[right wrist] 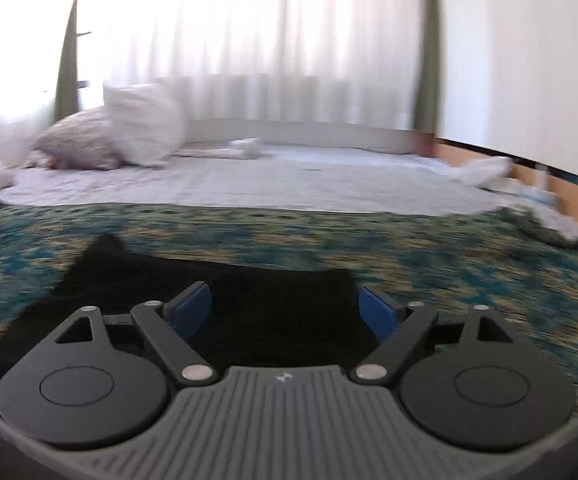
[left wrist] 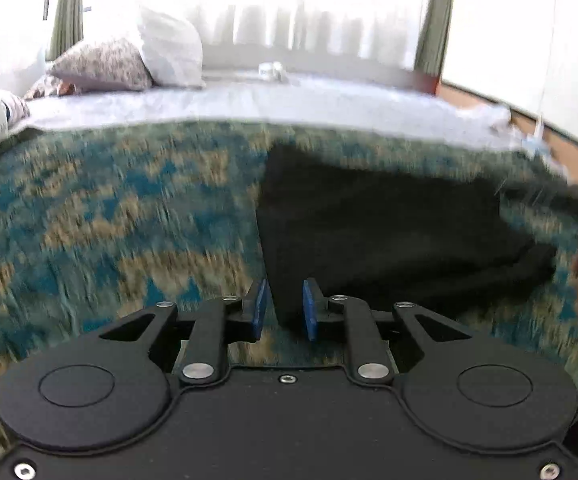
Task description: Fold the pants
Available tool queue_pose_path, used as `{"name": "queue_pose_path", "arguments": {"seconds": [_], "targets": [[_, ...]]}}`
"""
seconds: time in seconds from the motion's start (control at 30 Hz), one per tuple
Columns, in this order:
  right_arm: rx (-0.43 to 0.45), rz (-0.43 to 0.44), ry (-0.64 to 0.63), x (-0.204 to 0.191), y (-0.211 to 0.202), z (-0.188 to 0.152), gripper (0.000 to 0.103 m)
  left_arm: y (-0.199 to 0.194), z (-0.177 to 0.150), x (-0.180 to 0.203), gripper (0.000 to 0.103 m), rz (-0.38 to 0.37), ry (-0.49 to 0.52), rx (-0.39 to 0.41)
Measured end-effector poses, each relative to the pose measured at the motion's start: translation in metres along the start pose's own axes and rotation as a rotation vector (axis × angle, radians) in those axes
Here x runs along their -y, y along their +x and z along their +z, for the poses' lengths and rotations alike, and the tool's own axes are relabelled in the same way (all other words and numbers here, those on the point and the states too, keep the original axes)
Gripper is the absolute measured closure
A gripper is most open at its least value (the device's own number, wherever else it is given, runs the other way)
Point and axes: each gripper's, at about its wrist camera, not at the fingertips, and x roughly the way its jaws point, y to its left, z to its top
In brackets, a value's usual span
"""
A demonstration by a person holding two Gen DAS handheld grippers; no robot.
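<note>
Pants [left wrist: 389, 232] corner sits pinched in left tool [left wrist: 285, 308]; right tool [right wrist: 285, 308] gapes above them.

Both wrist views low over the bed [left wrist: 89, 220], facing the curtained window [right wrist: 269, 40] (shared), black pants [left wrist: 369, 232] close below

The blanket [left wrist: 109, 220] is smeared by blur (the pants' [left wrist: 389, 232] right end too).

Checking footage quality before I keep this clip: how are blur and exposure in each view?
Left wrist view: patterned bedspread smeared by motion blur, window blown out white. Right wrist view: the same window glare, bedspread streaked sideways, black pants an underexposed, detailless mass.
</note>
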Motion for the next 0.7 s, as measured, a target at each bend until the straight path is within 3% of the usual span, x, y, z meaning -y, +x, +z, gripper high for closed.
{"name": "queue_pose_path", "arguments": {"seconds": [0.1, 0.23, 0.43, 0.57, 0.7], "targets": [[-0.102, 0.094, -0.015, -0.025, 0.028, -0.004, 0.022, 0.007, 0.034, -0.003, 0.085, -0.011, -0.006, 0.029], [-0.223, 0.11, -0.057, -0.043, 0.052, -0.026, 0.028, 0.054, 0.071, 0.005, 0.085, -0.033, 0.048, -0.014], [-0.199, 0.128, -0.034, -0.04, 0.047, -0.036, 0.028, 0.159, 0.107, 0.028, 0.084, -0.02, 0.095, -0.091], [-0.185, 0.129, -0.037, -0.041, 0.044, -0.039, 0.027, 0.221, 0.113, 0.037, 0.085, 0.088, 0.11, -0.171], [-0.185, 0.143, -0.019, -0.039, 0.041, -0.039, 0.027, 0.237, 0.11, 0.03, 0.085, 0.131, 0.077, -0.115]]}}
